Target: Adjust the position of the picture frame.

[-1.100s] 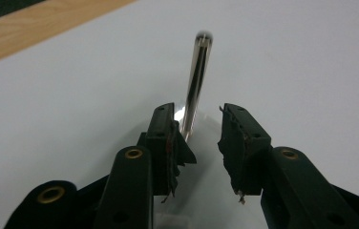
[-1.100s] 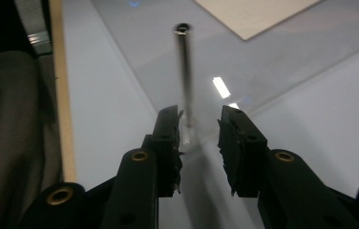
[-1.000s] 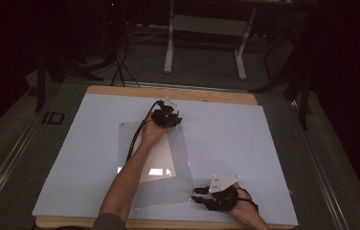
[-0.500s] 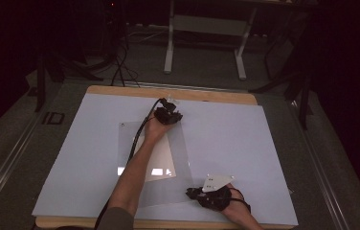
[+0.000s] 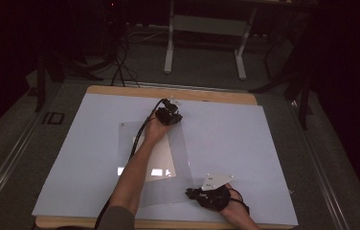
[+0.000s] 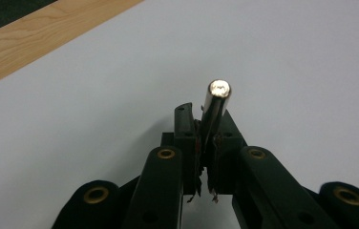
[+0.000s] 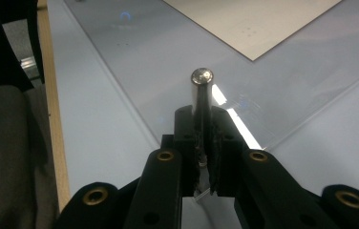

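The left gripper [image 5: 169,114] sits at the far corner of a clear sheet [image 5: 183,158] on the white table [image 5: 82,158], its jaws clenched on a shiny metal pin [image 6: 214,110] whose long axis runs out past the jaw tips. The right gripper [image 5: 210,196] rests at the sheet's near right corner, clamping a second metal pin [image 7: 201,93] that points over the sheet toward a beige card [image 7: 258,21].

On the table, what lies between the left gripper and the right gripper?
In the high view, a clear plastic sheet with a beige paper lies between the left gripper and the right gripper; the person's left forearm crosses it.
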Tool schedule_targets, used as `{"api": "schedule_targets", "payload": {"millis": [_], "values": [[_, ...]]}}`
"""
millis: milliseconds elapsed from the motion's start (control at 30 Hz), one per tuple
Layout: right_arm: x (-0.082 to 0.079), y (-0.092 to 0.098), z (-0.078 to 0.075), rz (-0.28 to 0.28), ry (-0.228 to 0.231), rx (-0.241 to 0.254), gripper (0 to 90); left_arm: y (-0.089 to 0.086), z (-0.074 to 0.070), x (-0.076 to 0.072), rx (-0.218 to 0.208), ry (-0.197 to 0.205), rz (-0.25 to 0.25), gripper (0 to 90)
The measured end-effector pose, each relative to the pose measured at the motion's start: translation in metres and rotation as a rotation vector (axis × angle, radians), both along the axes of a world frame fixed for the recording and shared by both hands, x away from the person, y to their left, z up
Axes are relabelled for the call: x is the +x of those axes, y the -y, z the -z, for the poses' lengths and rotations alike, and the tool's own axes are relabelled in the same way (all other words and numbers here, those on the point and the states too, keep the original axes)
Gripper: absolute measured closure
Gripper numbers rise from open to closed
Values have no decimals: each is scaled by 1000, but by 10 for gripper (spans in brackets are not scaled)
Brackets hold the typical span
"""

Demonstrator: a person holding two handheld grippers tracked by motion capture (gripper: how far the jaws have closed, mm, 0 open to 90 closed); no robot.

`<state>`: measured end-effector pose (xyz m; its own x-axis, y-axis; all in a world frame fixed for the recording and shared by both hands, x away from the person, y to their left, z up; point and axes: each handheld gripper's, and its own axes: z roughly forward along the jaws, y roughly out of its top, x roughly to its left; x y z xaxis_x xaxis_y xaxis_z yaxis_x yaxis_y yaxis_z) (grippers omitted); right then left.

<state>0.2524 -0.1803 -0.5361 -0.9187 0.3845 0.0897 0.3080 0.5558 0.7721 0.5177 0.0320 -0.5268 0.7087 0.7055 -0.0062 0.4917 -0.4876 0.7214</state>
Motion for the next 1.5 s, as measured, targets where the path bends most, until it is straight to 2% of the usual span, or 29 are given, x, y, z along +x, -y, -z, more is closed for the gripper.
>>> {"api": "schedule_targets", "payload": {"millis": [167,333,467,533,667,767,933,967,1000,1033,1067,1133,1267,1367,1500], "values": [[4,4,-1,41,-85,47,816,2,-3,0,34,12,-10,846],[8,15,-5,96,-106,85,809,-2,-8,1,48,22,-34,844],[13,25,-12,145,-112,126,799,-17,-13,2,33,12,-70,842],[19,33,-16,169,-113,150,797,-28,-18,3,41,7,-84,840],[33,48,-26,240,-109,191,783,-51,-28,1,29,7,-106,840],[48,57,-35,271,-128,223,772,-67,-36,-2,24,5,-135,841],[74,67,-48,326,-114,238,773,-93,-46,-7,13,-20,-165,844],[74,67,-48,326,-114,238,773,-93,-46,-7,13,-20,-165,845],[80,69,-50,331,-112,239,774,-100,-47,-9,16,-32,-167,845],[96,74,-52,357,-109,229,773,-109,-47,-13,14,-44,-164,847],[104,76,-53,370,-108,228,772,-113,-47,-15,11,-50,-164,847],[119,80,-54,394,-106,218,772,-116,-47,-17,14,-57,-160,847],[150,86,-51,439,-135,212,773,-128,-41,-34,33,-93,-144,848],[169,88,-47,466,-157,210,775,-135,-38,-45,25,-107,-134,846],[191,82,-45,490,-166,197,774,-145,-38,-58,3,-105,-139,841]]}}
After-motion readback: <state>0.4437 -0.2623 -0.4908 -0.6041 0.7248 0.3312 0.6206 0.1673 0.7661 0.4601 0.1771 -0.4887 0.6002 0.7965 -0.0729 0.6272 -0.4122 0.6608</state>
